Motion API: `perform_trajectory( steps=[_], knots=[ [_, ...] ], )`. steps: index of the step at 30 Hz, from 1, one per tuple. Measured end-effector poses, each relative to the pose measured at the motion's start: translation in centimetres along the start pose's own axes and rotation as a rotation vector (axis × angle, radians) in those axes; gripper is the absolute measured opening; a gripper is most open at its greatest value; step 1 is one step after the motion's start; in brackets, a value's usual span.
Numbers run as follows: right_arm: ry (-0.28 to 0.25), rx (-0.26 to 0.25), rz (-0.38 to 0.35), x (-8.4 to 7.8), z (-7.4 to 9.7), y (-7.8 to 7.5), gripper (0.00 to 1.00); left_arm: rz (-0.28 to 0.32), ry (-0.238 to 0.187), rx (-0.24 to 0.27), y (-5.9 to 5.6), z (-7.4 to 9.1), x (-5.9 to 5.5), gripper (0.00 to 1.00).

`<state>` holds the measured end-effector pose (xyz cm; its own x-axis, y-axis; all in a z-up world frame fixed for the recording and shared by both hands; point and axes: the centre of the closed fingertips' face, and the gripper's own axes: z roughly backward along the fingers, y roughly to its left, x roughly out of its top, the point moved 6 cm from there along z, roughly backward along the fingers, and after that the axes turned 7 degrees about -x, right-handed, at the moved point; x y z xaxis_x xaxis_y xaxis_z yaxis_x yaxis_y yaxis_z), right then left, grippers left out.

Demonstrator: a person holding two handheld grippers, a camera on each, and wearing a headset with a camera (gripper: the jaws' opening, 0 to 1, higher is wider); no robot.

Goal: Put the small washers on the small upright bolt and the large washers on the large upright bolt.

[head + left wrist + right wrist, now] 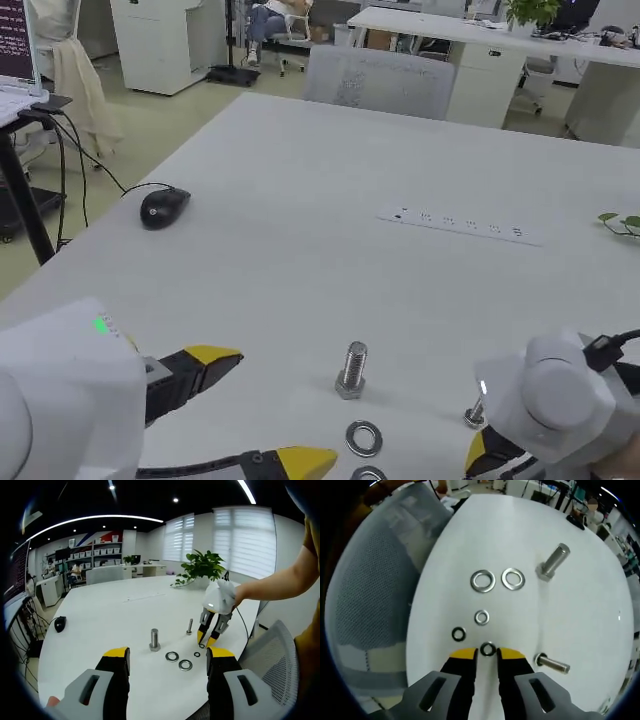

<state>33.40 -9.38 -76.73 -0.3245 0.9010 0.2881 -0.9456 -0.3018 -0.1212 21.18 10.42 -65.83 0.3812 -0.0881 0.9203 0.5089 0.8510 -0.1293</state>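
The large bolt (552, 562) stands head-down on the white table (300, 250), and the small bolt (552, 663) stands to its right. Two large washers (483, 580) (513, 578) lie flat side by side in front of the large bolt. Two small washers (481, 617) (458, 634) lie loose nearby. My right gripper (487, 655) points down at the table, its yellow tips closed against a third small washer (488, 649) that rests on the surface. My left gripper (169, 653) hovers wide open with nothing between its tips, short of the large washers (172, 656).
A black mouse (164, 207) with its cable lies at the far left of the table. A white power strip (460, 225) lies across the far middle. A mesh chair (375, 595) stands at the near table edge, and a potted plant (200, 567) at the table's end.
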Motion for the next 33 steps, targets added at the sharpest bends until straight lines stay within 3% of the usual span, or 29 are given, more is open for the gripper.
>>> perform_trajectory(
  steps=[15,29,33],
  knots=[
    [0.011,-0.011,0.055,0.0,0.2,0.3,0.15,0.017,-0.005,0.018,0.0,-0.3,-0.3,0.61],
    [0.012,-0.009,0.002,-0.2,0.3,0.1,0.12,0.014,0.003,0.018,-0.4,-0.2,-0.3,0.61],
    [0.0,-0.017,-0.015,-0.2,1.1,-0.2,0.12,0.013,0.006,0.018,-0.3,-0.1,-0.3,0.61]
  ],
)
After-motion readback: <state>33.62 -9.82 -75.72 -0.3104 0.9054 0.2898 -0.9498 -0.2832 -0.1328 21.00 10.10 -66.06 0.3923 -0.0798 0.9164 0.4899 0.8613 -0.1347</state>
